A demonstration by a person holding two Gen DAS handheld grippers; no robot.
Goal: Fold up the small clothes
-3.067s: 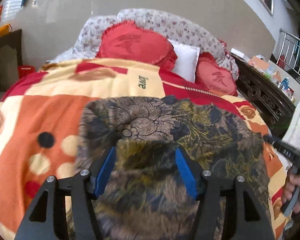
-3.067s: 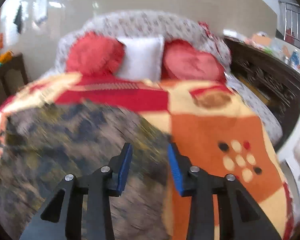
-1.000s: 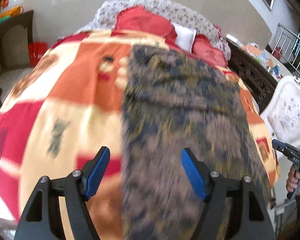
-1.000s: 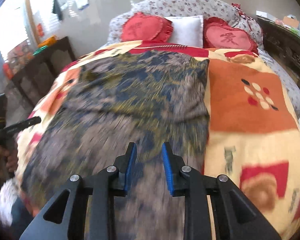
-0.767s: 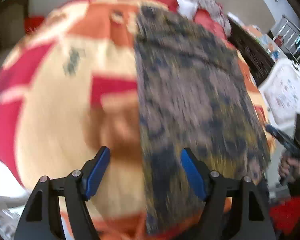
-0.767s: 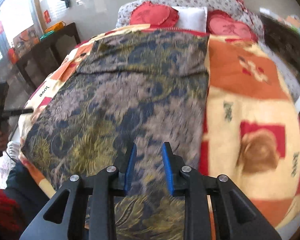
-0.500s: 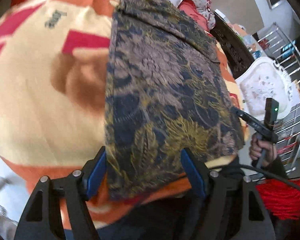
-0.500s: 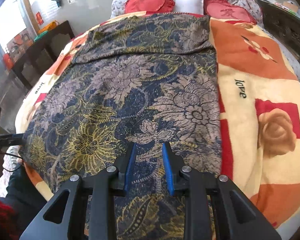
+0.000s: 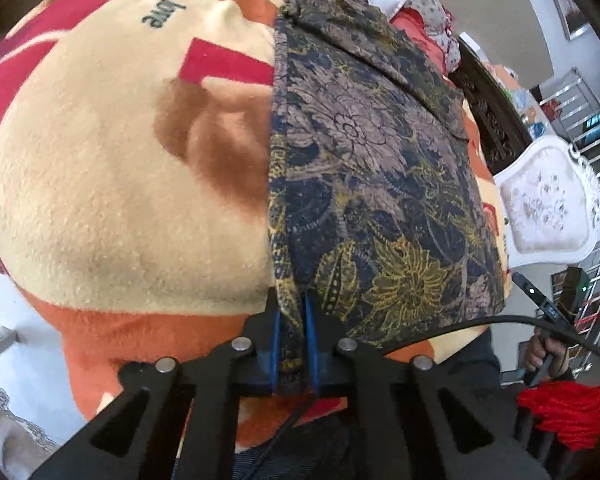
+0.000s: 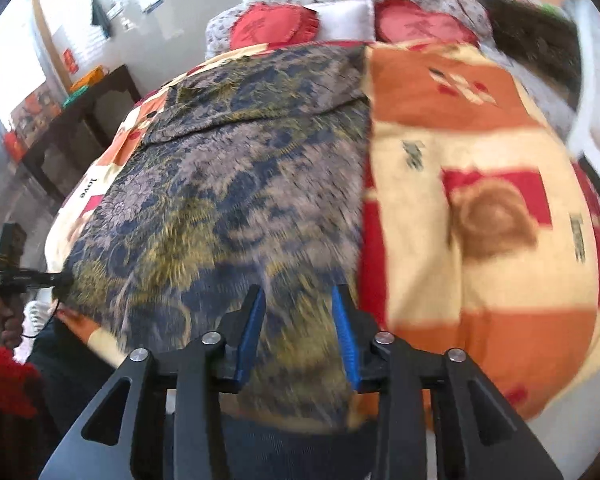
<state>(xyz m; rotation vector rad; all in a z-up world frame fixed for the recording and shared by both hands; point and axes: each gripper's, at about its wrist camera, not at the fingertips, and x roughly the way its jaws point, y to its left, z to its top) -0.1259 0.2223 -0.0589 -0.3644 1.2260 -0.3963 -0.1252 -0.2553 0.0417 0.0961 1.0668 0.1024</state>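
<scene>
Left tool (image 9: 292, 320): just closed, clamped on near corner of floral garment (image 9: 364, 168).
Right tool (image 10: 298, 320): just widened, pads apart over garment hem.
Garment: flat on blanket (image 9: 112, 184).

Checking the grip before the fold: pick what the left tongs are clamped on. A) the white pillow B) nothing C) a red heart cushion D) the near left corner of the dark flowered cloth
D: the left tongs have just closed, with the corner of the flowered cloth pinched between their blue pads.
</scene>
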